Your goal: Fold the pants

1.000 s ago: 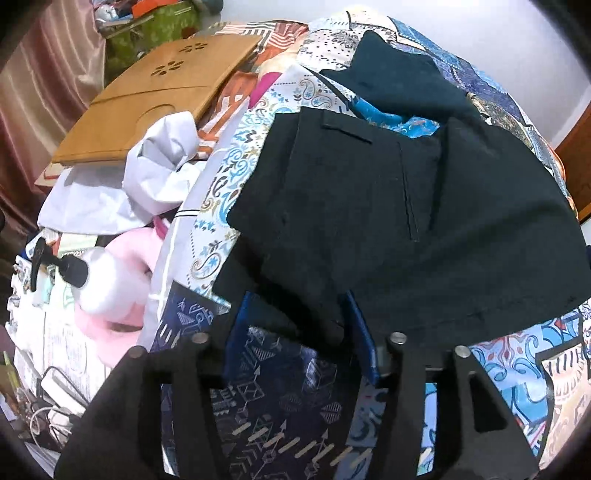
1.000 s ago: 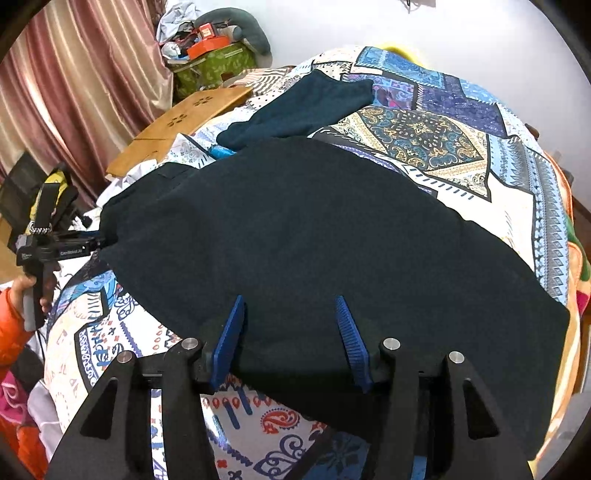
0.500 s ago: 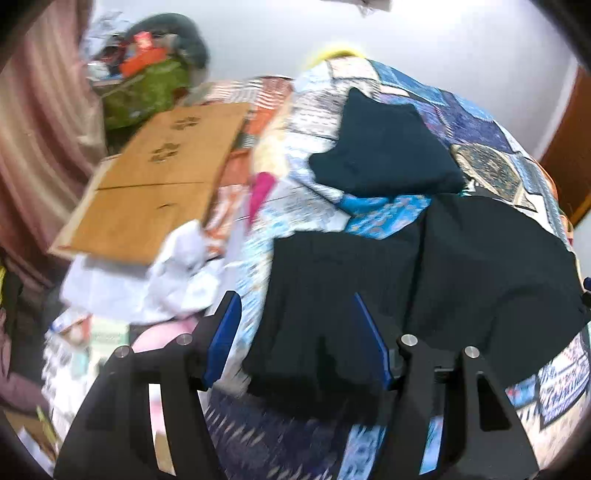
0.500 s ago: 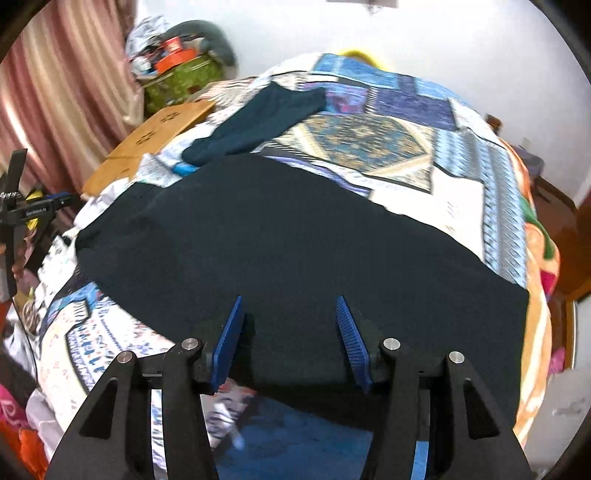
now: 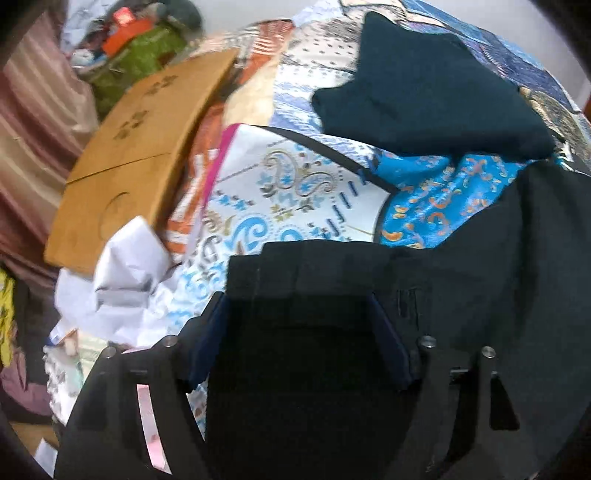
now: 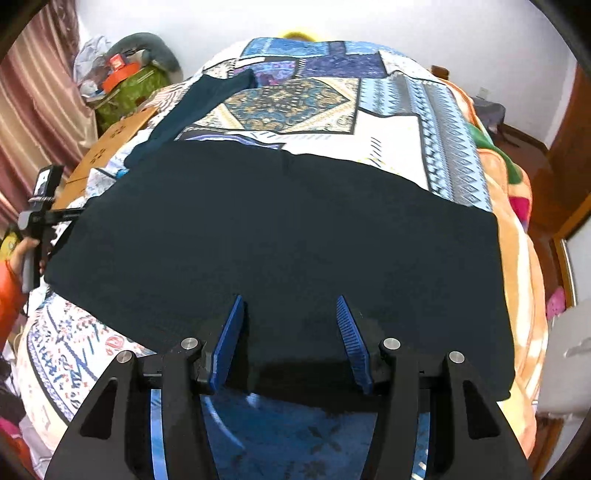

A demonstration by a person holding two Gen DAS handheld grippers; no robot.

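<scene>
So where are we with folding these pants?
Early on. The dark pants lie spread flat across the patterned bedspread, with no fold visible. Both grippers are open: the left gripper sits over the waistband end, the right gripper over the near edge. Grasping and every fold remain. Another dark garment lies beyond.

left wrist view: sits on left gripper [image 5: 299,325], looks forward and down, very near waistband end of dark pants [image 5: 480,295]; bedside clutter at its left.
right wrist view: sits on right gripper [image 6: 290,328], faces across bed toward white wall [image 6: 332,18], higher and farther back, near pants edge.
shared: pants, patchwork bedspread [image 5: 306,184], second dark folded garment [image 5: 424,85], wooden board [image 5: 140,147].
cross-sight: left gripper shows at right view's left edge.
</scene>
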